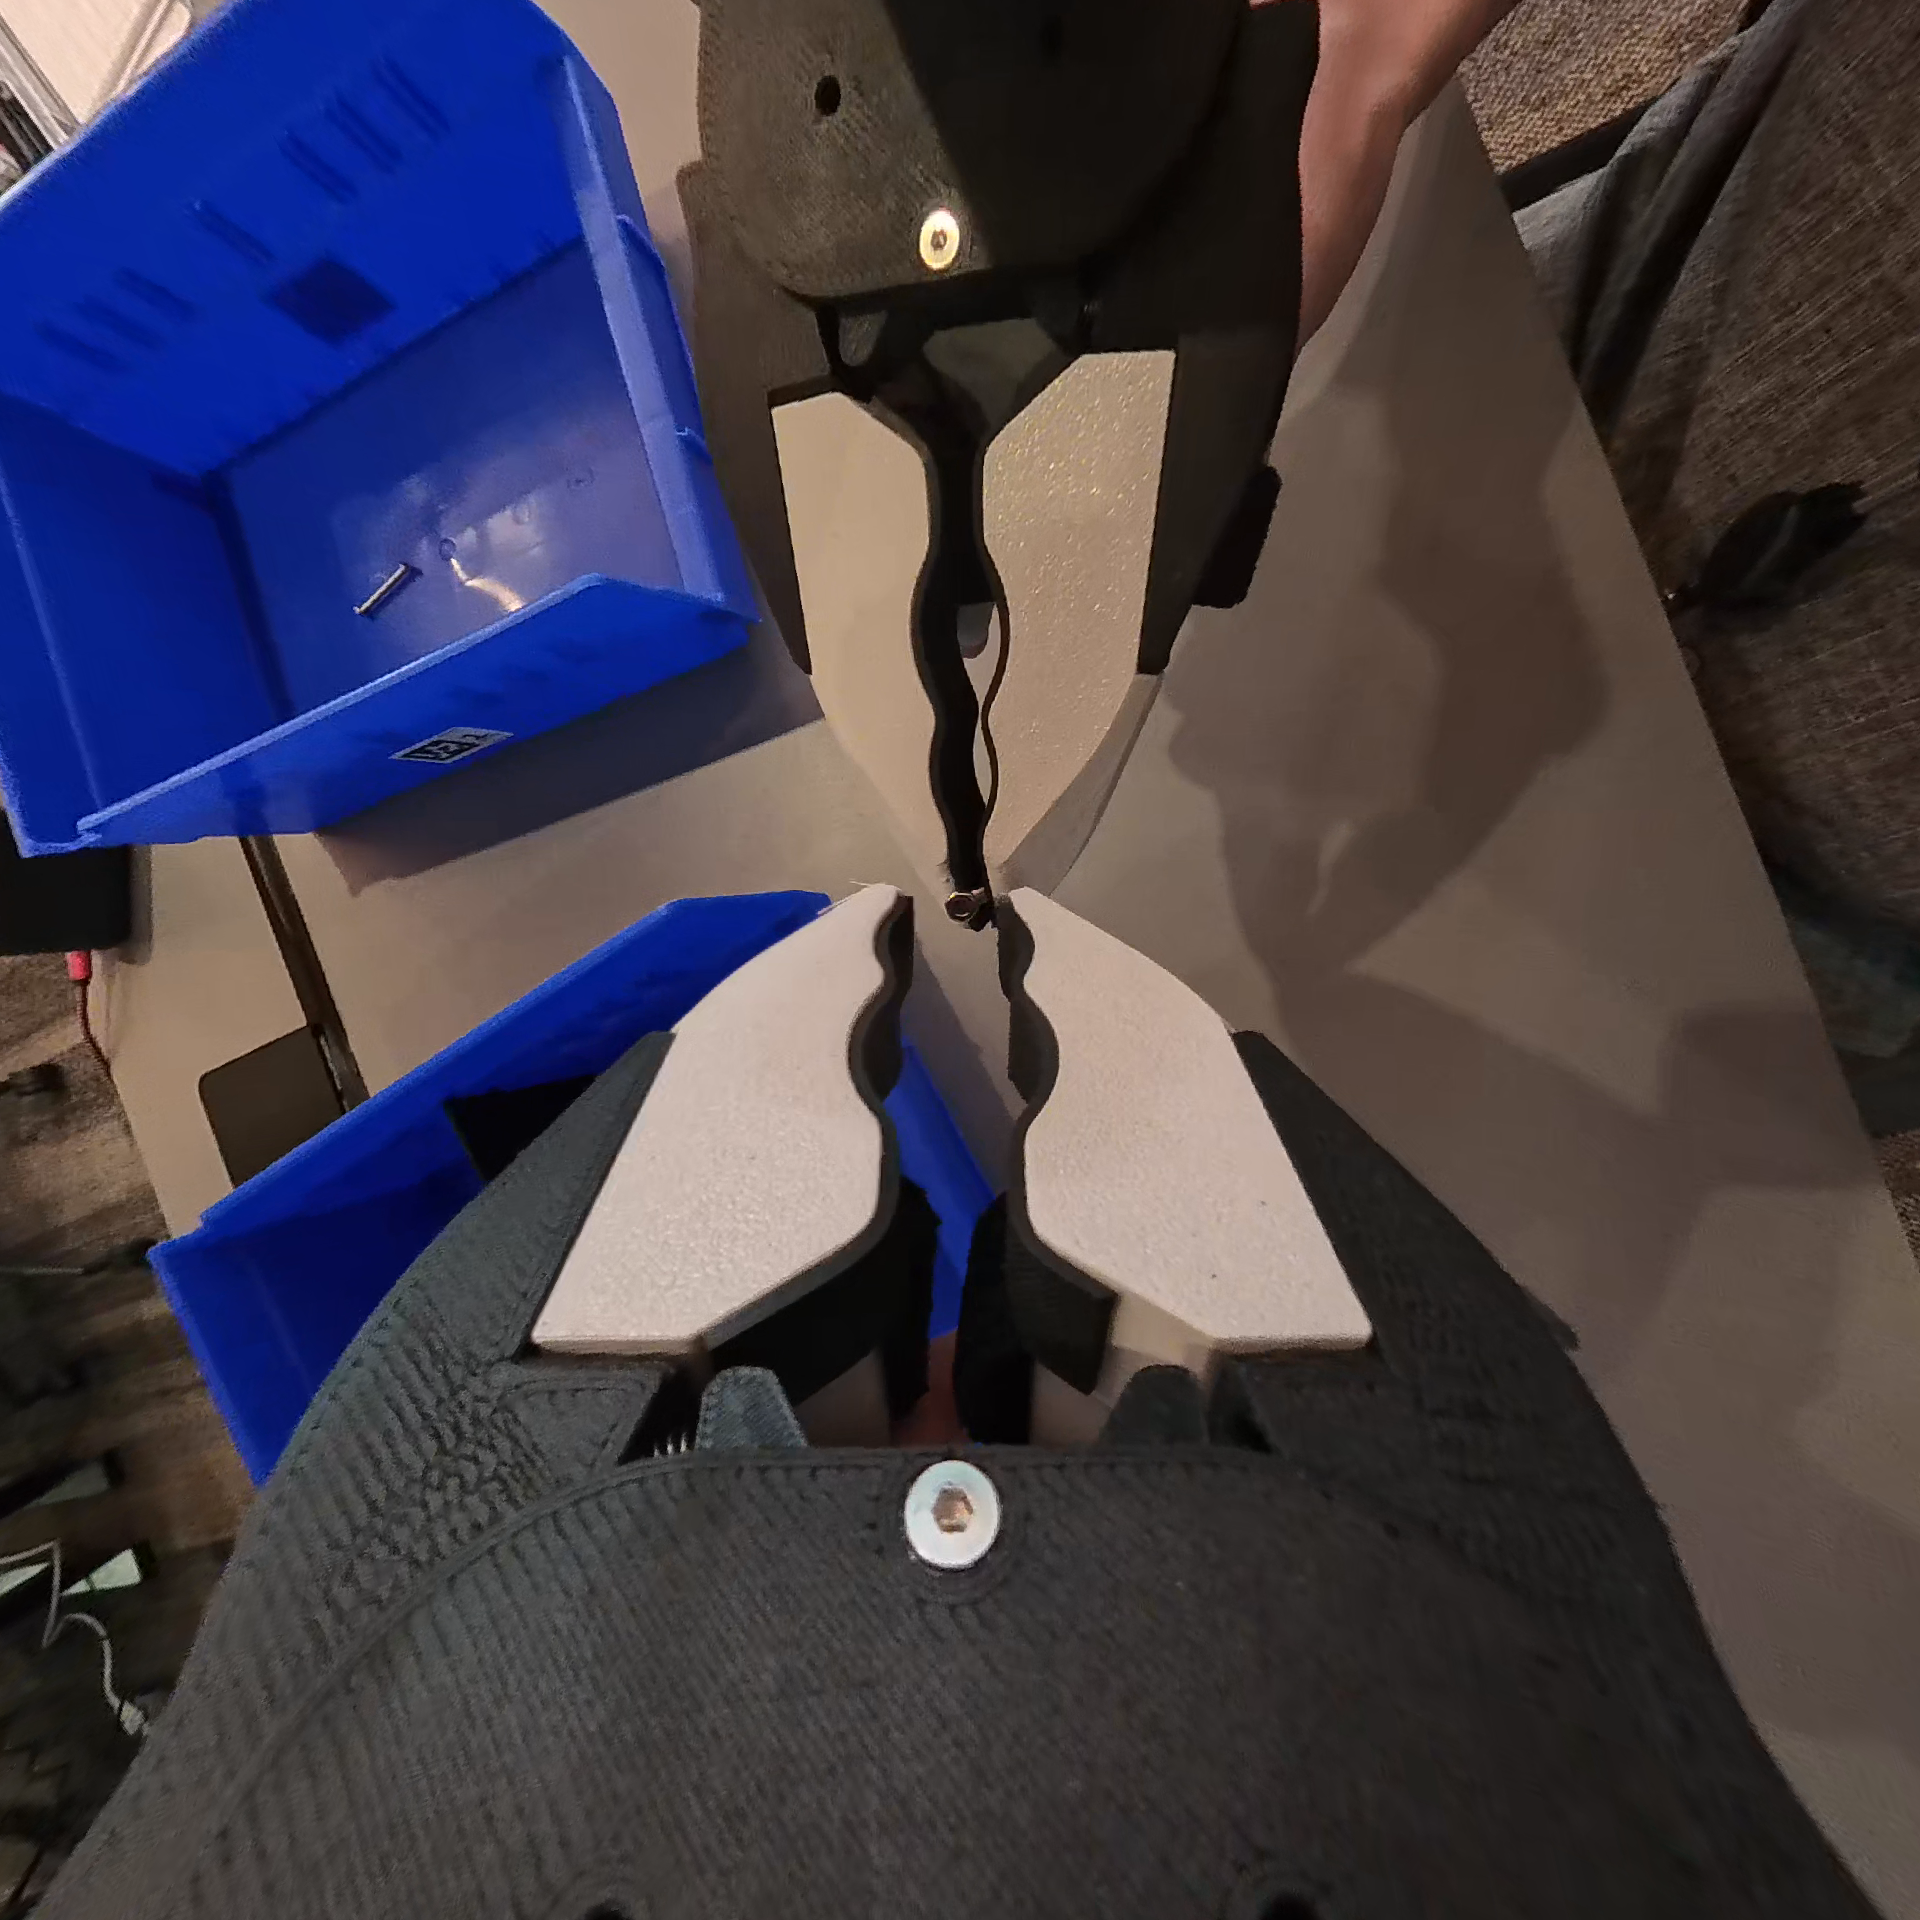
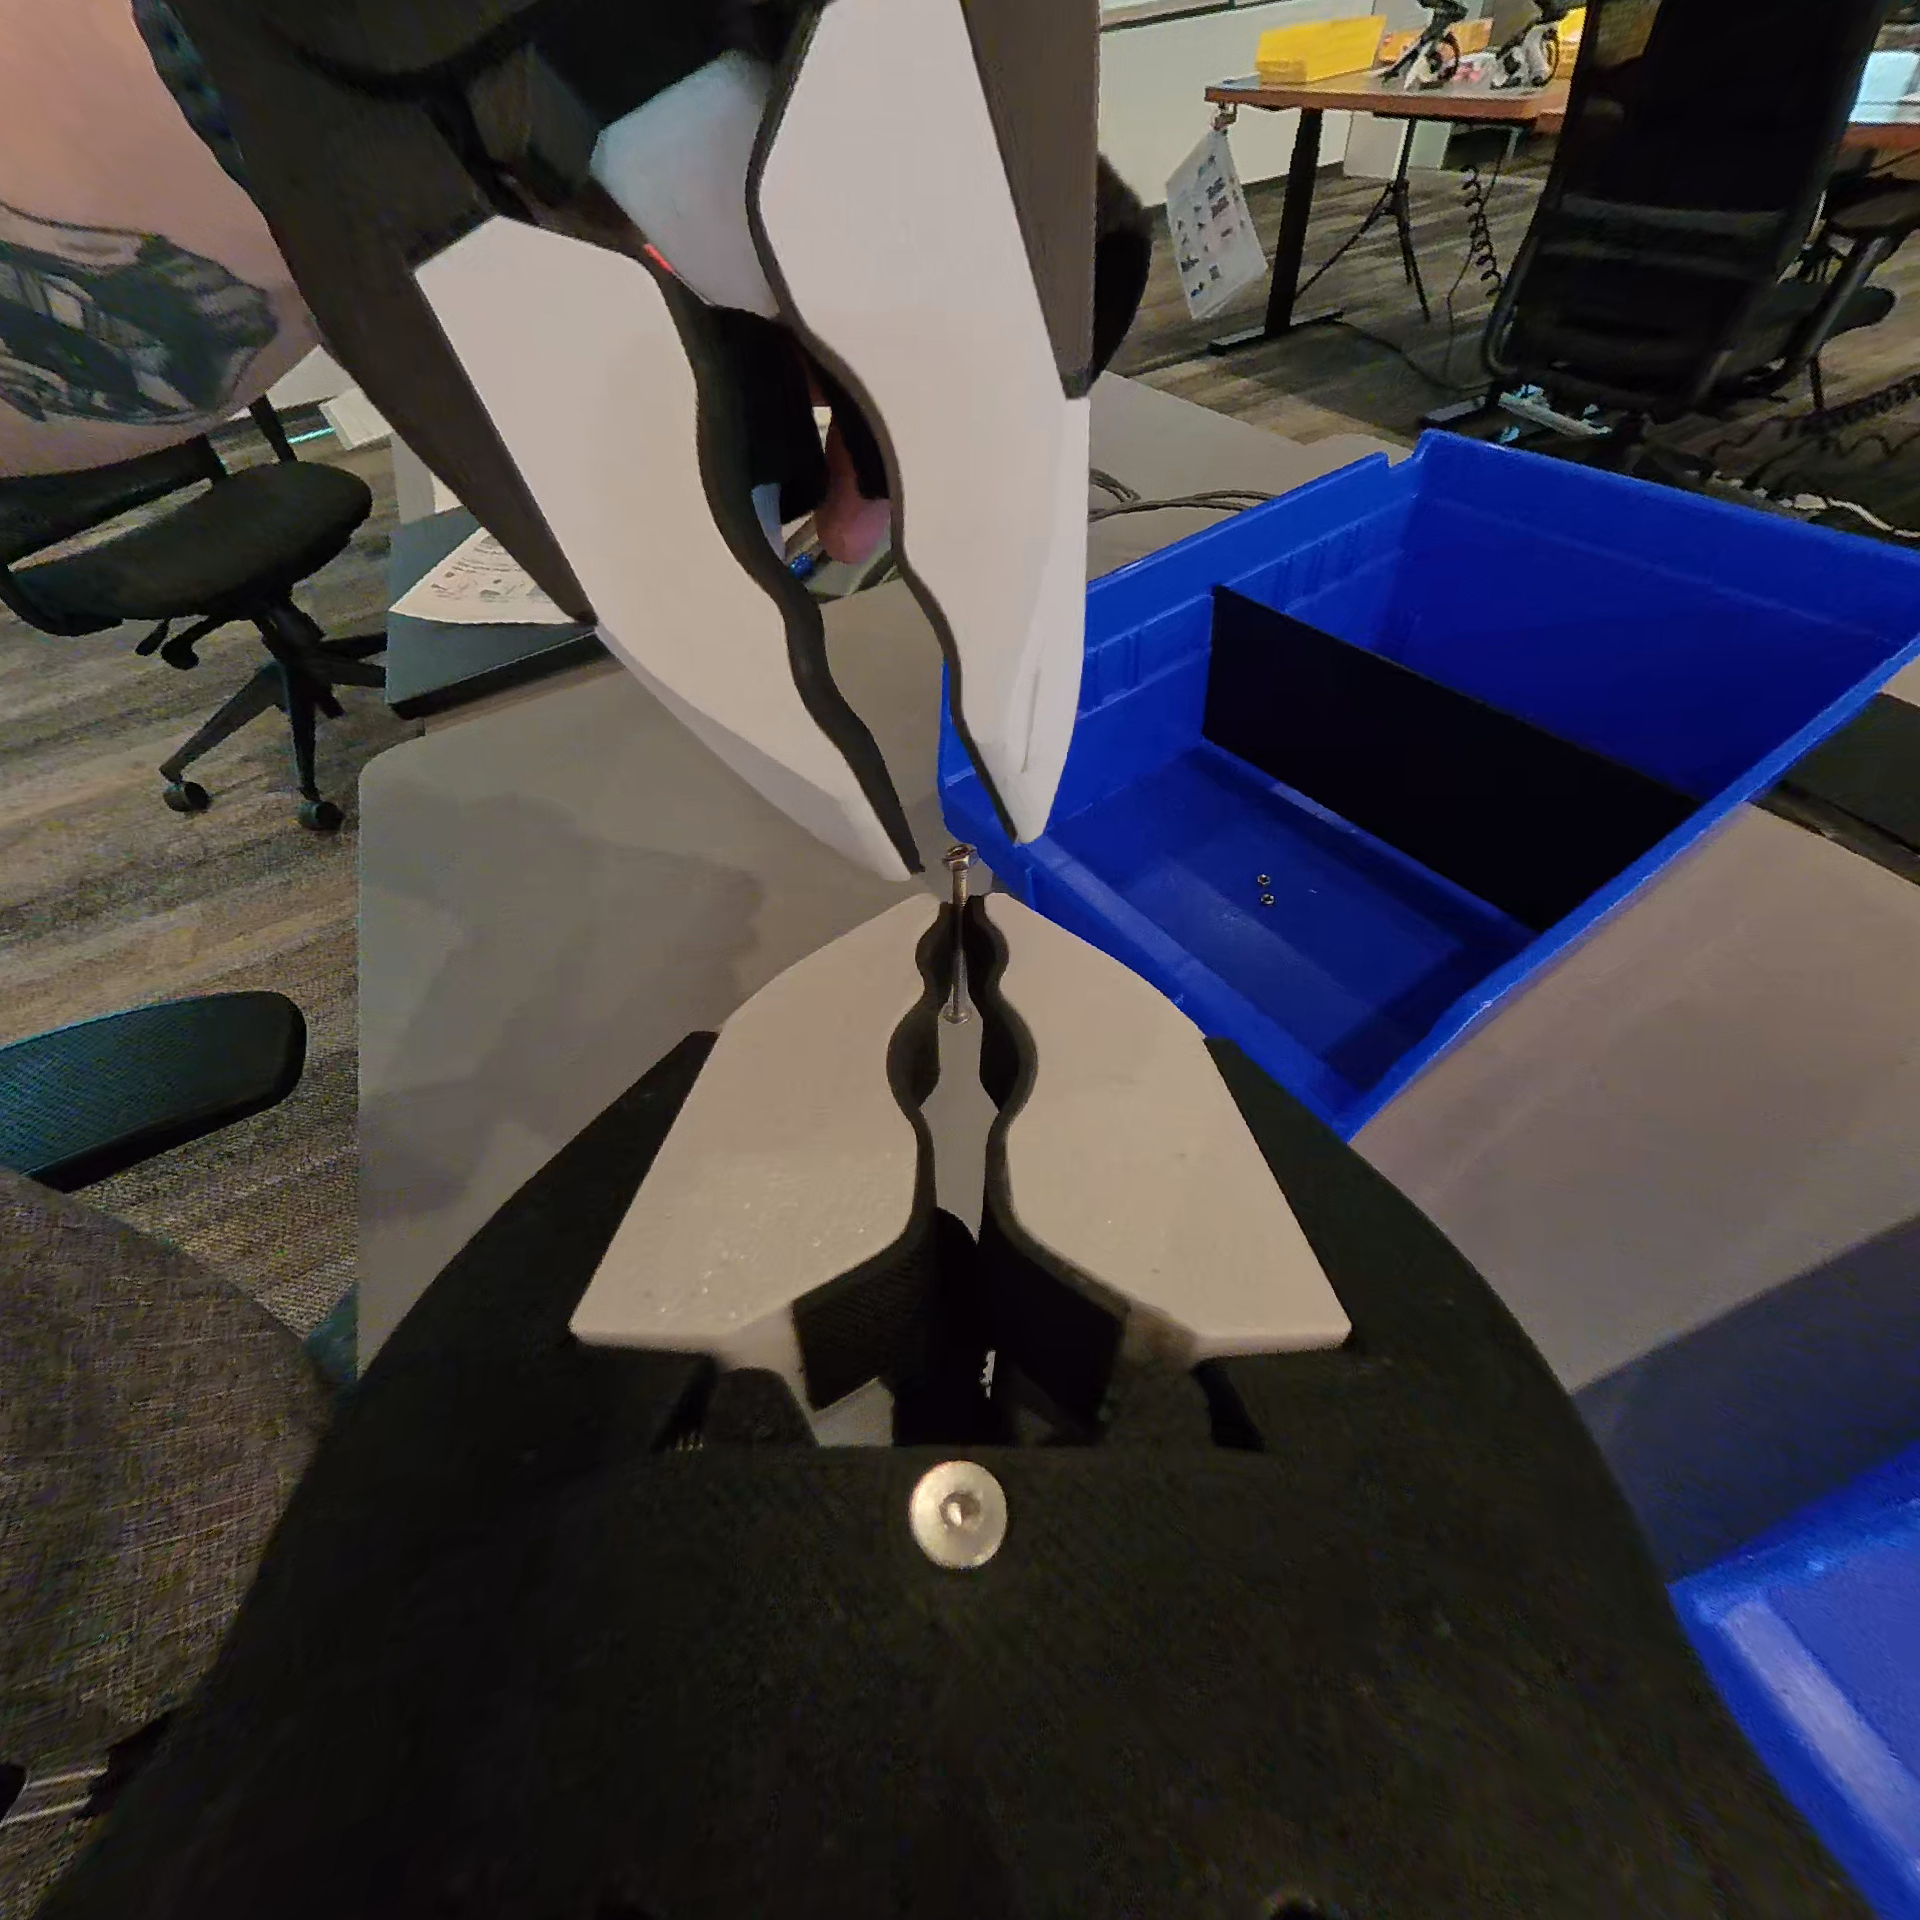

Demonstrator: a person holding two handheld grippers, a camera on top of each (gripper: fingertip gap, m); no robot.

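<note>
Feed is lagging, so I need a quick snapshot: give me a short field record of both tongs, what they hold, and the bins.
right tongs: shut on thin silver metal screw, head end sticking out past the tips
left tongs: slightly open, tips on either side of the screw head, facing the right tongs
blue plastic bin with black divider: two small dark nuts on its floor
second blue plastic bin: one small metal pin inside
surface: grey tabletop

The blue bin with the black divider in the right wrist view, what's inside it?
The blue bin holds a black divider; two small dark nuts lie in its near compartment. The far compartment's floor is hidden behind the divider.
</note>
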